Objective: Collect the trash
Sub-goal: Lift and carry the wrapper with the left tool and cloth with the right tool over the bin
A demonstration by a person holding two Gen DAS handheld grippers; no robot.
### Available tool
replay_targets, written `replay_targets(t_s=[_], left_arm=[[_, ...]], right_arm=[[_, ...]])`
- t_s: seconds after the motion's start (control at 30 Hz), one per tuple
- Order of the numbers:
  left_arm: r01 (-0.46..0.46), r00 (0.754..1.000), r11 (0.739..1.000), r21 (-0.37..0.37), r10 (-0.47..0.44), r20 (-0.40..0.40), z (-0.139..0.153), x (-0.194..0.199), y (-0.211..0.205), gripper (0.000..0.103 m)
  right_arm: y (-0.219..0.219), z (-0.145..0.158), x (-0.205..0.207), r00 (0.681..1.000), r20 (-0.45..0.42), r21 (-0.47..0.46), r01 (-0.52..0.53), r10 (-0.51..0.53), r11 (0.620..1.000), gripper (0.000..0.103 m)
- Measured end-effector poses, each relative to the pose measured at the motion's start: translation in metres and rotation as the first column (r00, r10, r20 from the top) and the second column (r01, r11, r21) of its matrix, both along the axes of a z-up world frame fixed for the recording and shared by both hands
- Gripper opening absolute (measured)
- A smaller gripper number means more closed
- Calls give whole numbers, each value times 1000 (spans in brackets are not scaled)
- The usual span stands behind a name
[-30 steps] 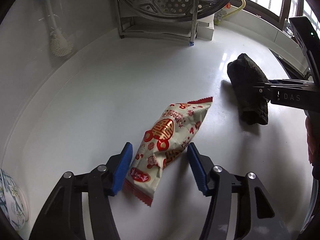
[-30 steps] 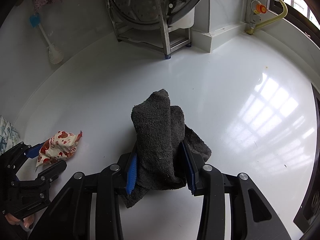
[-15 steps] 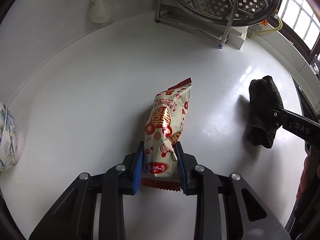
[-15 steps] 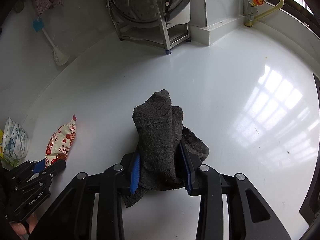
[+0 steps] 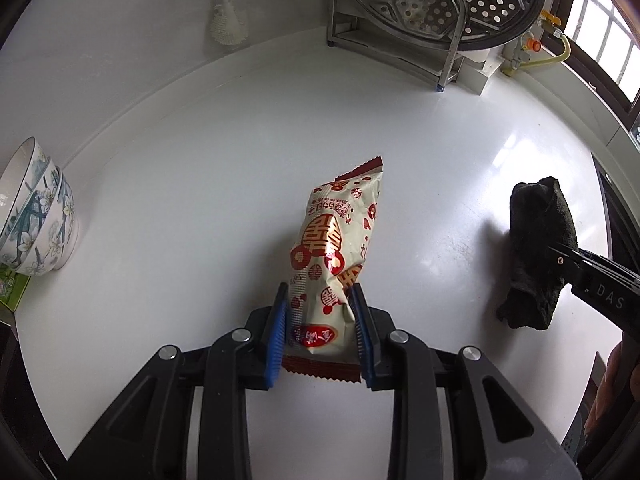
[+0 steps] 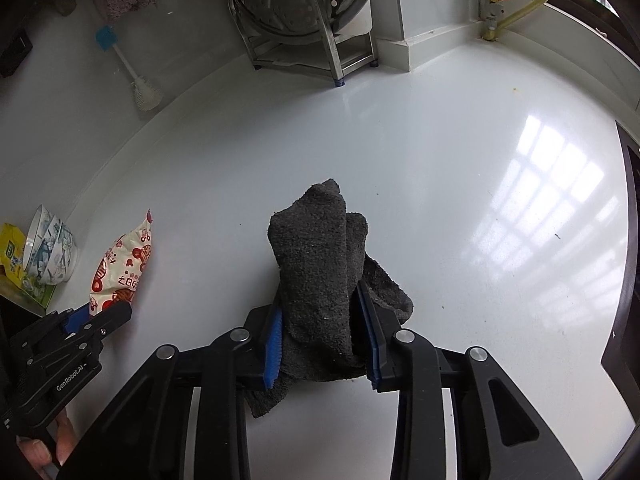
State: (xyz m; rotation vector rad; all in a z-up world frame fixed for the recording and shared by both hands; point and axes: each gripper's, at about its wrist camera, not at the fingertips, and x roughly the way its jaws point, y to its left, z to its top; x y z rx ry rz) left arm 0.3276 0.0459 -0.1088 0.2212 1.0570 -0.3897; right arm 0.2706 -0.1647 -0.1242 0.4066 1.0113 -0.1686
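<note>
My left gripper [image 5: 320,320] is shut on a cream snack wrapper [image 5: 338,240] with red print and holds its near end, raised off the white counter [image 5: 180,184]. The wrapper also shows in the right wrist view [image 6: 124,260], with the left gripper [image 6: 96,312] on it. My right gripper [image 6: 322,328] is shut on a dark grey cloth [image 6: 320,264], held above the counter. The cloth shows at the right of the left wrist view [image 5: 540,248], with the right gripper's finger [image 5: 592,276] across it.
A steel rack with perforated steamer trays [image 5: 432,8] stands at the back. A white brush [image 5: 224,24] leans on the back wall. Stacked floral bowls [image 5: 36,220] sit at the left by a green packet [image 6: 10,248]. A yellow gas hose [image 6: 516,4] is at the back right.
My left gripper closed on the wrapper and lifted it, turning it upright. The right gripper still holds the cloth and has risen slightly.
</note>
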Motion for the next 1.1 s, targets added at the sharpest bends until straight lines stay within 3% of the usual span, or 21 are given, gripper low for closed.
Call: replay_targets(t_s=[0.47,0.87,1.1], left_arm=[[10,1000,1000,13,-10,15,23,-116,-32,29],[-13,998,1000,7,13,-57,23,-239,-88,29],[-28,996,999,23,30,-84,10,-298,-113,30]], right_arm=[[-9,21,-105,996,24,24,-87,87,996,31],[-55,19,-238,985,-39,28,-165,166,986,31],[-69,9,-294,967,-81,29,-239,241,971,31]])
